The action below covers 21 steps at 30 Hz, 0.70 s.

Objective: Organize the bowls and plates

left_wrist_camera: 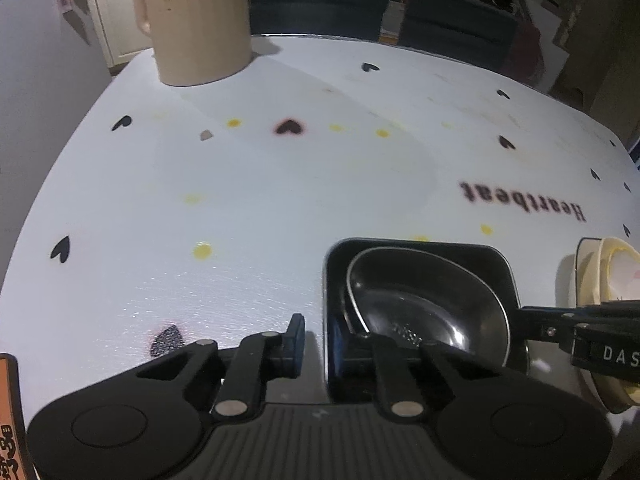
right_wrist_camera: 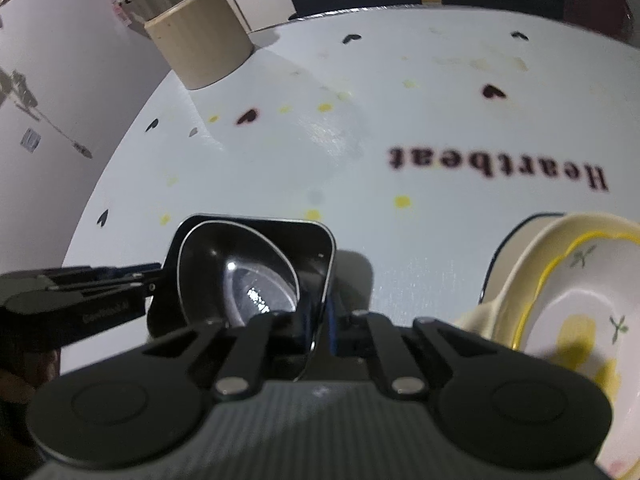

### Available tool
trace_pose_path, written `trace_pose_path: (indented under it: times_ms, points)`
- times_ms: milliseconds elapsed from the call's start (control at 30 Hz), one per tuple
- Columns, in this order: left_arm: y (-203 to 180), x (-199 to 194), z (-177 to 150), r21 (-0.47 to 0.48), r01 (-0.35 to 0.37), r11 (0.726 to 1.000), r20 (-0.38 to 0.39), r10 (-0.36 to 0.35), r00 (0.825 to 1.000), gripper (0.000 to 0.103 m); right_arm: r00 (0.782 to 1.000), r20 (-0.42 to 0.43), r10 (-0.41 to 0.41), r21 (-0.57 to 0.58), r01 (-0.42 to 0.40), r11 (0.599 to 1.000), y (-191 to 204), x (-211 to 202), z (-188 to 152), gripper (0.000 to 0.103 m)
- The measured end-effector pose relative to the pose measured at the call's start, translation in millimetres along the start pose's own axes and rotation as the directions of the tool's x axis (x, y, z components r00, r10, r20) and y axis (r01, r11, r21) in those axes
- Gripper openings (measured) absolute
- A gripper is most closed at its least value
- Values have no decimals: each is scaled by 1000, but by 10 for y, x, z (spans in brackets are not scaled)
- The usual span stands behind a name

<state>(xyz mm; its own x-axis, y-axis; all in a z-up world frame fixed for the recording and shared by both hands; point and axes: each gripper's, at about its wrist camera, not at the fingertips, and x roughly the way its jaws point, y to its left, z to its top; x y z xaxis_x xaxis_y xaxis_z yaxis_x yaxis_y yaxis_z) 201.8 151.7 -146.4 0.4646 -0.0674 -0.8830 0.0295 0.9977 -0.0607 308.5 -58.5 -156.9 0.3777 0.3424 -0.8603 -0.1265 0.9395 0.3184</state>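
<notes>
A black square plate (left_wrist_camera: 492,260) holds a shiny black oval bowl (left_wrist_camera: 424,300) on the white table. My left gripper (left_wrist_camera: 328,340) straddles the plate's near left edge with its jaws apart. The same plate (right_wrist_camera: 316,240) and bowl (right_wrist_camera: 240,272) show in the right wrist view, where my right gripper (right_wrist_camera: 316,332) is shut on the plate's right rim. The right gripper's arm (left_wrist_camera: 580,328) reaches in from the right in the left wrist view. A cream and yellow flowered bowl stack (right_wrist_camera: 568,292) sits to the right and also shows in the left wrist view (left_wrist_camera: 608,280).
A beige ribbed canister (left_wrist_camera: 200,28) with a metal pot on it stands at the far left of the table (left_wrist_camera: 260,200). Two dark chairs (left_wrist_camera: 320,0) stand behind the far edge. An orange package (left_wrist_camera: 12,420) sits at the near left.
</notes>
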Motion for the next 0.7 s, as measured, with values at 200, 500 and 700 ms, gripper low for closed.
trace_pose_path:
  times_ms: [200, 500, 700]
  points:
    - [14, 10, 13, -23, 35, 999, -6, -35, 999, 9, 999, -29, 21, 60, -19, 998, -60, 57, -26, 9]
    - [138, 16, -3, -89, 100, 991, -4, -101, 995, 8, 999, -23, 37, 99, -34, 994, -105, 66, -30, 6]
    - [178, 9, -5, -120, 140, 983, 0, -141, 990, 8, 999, -14, 33, 129, -31, 991, -143, 75, 1, 5]
